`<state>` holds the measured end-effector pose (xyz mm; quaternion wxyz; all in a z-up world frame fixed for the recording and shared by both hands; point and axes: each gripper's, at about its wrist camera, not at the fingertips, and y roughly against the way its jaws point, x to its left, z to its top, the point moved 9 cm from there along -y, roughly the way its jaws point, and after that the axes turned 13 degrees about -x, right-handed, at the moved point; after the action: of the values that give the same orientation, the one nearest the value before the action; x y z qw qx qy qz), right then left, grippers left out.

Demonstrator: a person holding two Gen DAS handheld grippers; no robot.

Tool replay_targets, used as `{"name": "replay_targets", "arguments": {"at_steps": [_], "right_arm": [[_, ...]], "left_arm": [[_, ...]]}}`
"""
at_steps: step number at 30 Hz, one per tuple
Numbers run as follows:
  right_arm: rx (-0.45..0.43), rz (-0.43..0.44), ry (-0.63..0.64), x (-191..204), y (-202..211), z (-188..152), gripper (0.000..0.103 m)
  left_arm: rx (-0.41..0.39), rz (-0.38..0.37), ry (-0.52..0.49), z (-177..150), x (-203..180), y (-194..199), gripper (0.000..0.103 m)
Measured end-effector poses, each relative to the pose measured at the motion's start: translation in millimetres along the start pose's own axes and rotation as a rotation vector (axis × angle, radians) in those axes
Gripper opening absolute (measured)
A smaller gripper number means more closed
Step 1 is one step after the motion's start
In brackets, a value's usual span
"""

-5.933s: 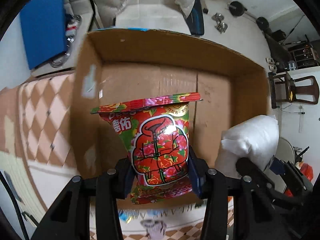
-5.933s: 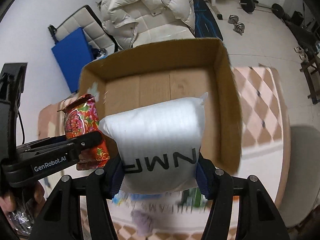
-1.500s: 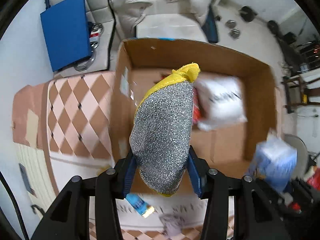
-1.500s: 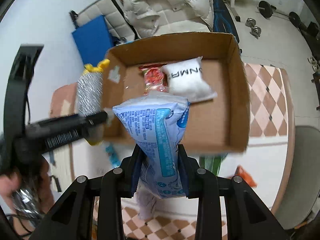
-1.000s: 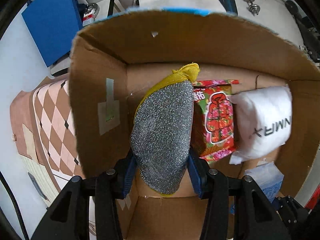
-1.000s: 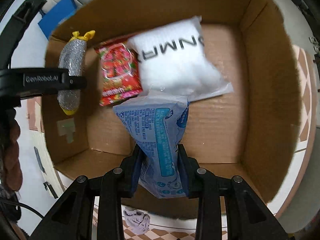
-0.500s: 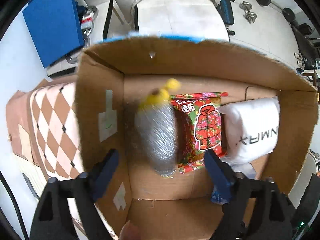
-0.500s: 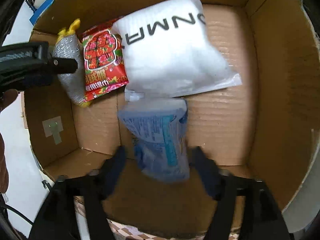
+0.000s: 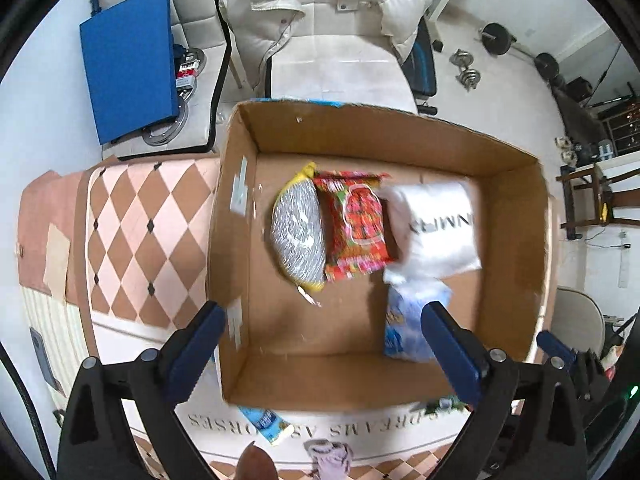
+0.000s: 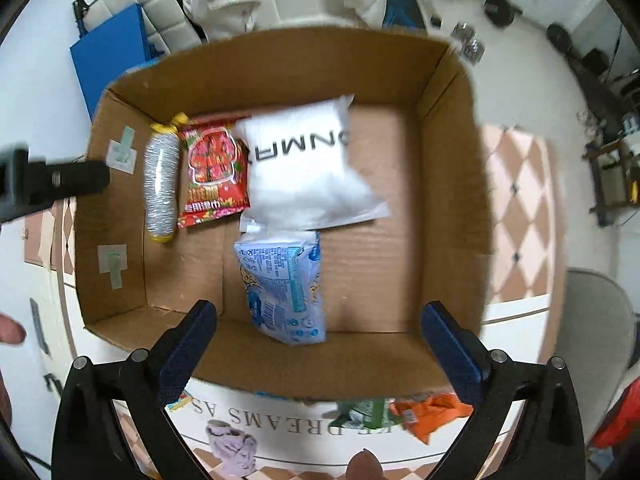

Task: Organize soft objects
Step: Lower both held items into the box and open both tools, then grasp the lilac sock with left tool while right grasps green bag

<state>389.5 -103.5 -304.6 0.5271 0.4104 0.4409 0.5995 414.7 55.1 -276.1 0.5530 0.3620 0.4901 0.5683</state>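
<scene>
An open cardboard box [image 9: 516,220] [image 10: 448,184] holds four soft items. A silver pouch with yellow ends [image 9: 298,236] [image 10: 161,184] lies at the left, beside a red floral packet [image 9: 356,228] [image 10: 212,172], then a white pillow pack [image 9: 436,228] [image 10: 308,168]. A light blue tissue pack [image 9: 408,320] [image 10: 284,284] lies in front of the pillow pack. My left gripper [image 9: 320,332] is open and empty above the box's near edge. My right gripper [image 10: 320,332] is open and empty above the near edge too.
The box stands on a table with a checked cloth [image 9: 136,236] [image 10: 516,208]. In front of the box lie a lilac cloth [image 10: 232,446], an orange item [image 10: 432,412], a green packet [image 10: 364,410] and a blue packet [image 9: 264,424]. Behind stand a chair with a white jacket [image 9: 328,12] and a blue board [image 9: 128,60].
Both grippers opened and let go: the silver pouch and the blue tissue pack now lie in the box. Both grippers have drawn back and up from the box.
</scene>
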Motion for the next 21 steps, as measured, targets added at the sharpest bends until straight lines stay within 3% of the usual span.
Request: {"name": "replay_targets", "arguments": {"at_steps": [9,14,18,21], "right_arm": [[-0.085,0.043,-0.007,8.2,63.8,-12.1,0.103],[-0.108,0.077,-0.019,6.1,80.3,-41.3,0.103],[-0.081,0.041,-0.030,-17.2,70.5,-77.9,0.103],[-0.022,0.001,-0.052,-41.8,52.2,-113.1,0.103]], "left_arm": [[-0.078,-0.021,0.013,-33.6,-1.9,48.1,0.100],[-0.114,0.062,0.038,-78.0,22.0,56.1,0.100],[-0.035,0.092,0.054,-148.0,40.4,31.1,0.100],[0.113,0.030,0.095,-213.8,42.2,-4.3,0.100]]}}
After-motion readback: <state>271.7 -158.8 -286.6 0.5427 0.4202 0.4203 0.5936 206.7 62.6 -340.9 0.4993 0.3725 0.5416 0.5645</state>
